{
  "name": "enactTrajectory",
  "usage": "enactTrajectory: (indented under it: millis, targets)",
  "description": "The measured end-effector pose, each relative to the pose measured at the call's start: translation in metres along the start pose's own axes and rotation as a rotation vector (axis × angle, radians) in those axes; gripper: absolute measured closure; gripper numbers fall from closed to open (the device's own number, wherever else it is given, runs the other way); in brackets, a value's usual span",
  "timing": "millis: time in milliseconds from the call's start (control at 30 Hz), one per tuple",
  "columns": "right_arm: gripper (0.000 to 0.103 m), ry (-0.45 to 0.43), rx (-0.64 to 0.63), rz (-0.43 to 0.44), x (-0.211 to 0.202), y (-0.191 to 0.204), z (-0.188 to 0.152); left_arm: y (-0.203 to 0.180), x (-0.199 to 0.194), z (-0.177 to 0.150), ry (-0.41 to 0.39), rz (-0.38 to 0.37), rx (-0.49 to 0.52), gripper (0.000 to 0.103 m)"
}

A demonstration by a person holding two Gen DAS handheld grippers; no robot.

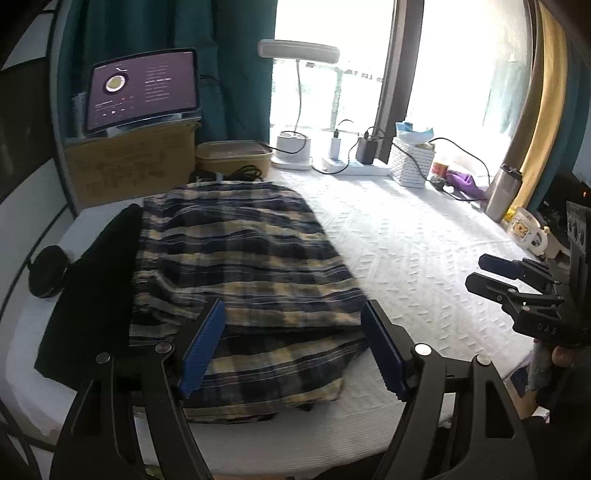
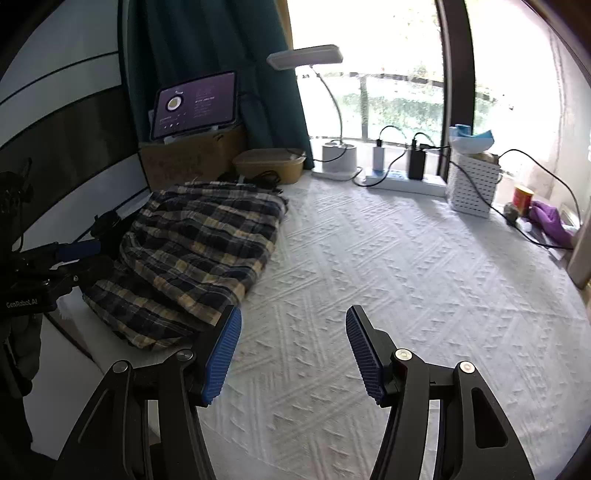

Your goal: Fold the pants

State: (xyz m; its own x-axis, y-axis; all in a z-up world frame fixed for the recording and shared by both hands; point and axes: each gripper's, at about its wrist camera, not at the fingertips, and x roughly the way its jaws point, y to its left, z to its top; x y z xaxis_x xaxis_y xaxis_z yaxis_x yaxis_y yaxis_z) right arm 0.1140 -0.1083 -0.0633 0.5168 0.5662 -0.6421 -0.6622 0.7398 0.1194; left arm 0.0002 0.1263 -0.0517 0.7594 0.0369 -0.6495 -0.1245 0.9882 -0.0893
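Colours and patterns in view

Pants [image 1: 236, 266]: navy, cream and yellow plaid. Bedspread [image 2: 388, 280]: white, embossed zigzag. Curtain [image 1: 166, 33]: teal. Gripper pads [image 2: 223, 354]: blue, ribbed. Cloth [image 2: 550, 221]: purple.

Plaid pants [image 1: 236, 266], navy and cream, folded into layered stack, lying flat at left of white textured bedspread [image 2: 388, 280].

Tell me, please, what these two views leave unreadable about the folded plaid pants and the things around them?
- Plaid pants, left wrist view: near edge hidden behind the left gripper.
- Dark cloth beside them: what it is cannot be told, too dark.
- Tablet text: too small in both views.
- Window: overexposed.
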Motion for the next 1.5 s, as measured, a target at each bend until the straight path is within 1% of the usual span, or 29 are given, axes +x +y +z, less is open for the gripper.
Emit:
enactTrajectory:
  millis: [267,600,733,900,1233,1400,1500]
  targets:
    - [0.042,-0.047,0.02,-0.045,-0.032,-0.013,-0.006,-0.029,-0.005,0.007,-0.022,-0.046,0.051,0.028]
    - [0.042,-0.123,0.032,-0.091,-0.071,-0.025,-0.01,-0.052,-0.028,0.014,-0.075,-0.059,0.099,0.028]
    - [0.042,-0.16,0.025,-0.122,-0.09,-0.026,-0.01,-0.058,-0.04,0.017,-0.121,-0.035,0.121,0.028]
    - [0.042,-0.198,0.007,-0.156,-0.11,-0.026,-0.01,-0.061,-0.056,0.023,-0.165,-0.033,0.126,0.028]
    - [0.041,-0.276,-0.014,-0.195,-0.149,-0.02,-0.008,-0.078,-0.087,0.026,-0.229,-0.055,0.166,0.028]
    - [0.036,-0.315,-0.021,-0.212,-0.167,-0.018,-0.007,-0.088,-0.106,0.029,-0.287,-0.066,0.181,0.028]
    - [0.036,-0.327,-0.029,-0.222,-0.174,-0.018,-0.006,-0.093,-0.117,0.03,-0.322,-0.075,0.191,0.028]
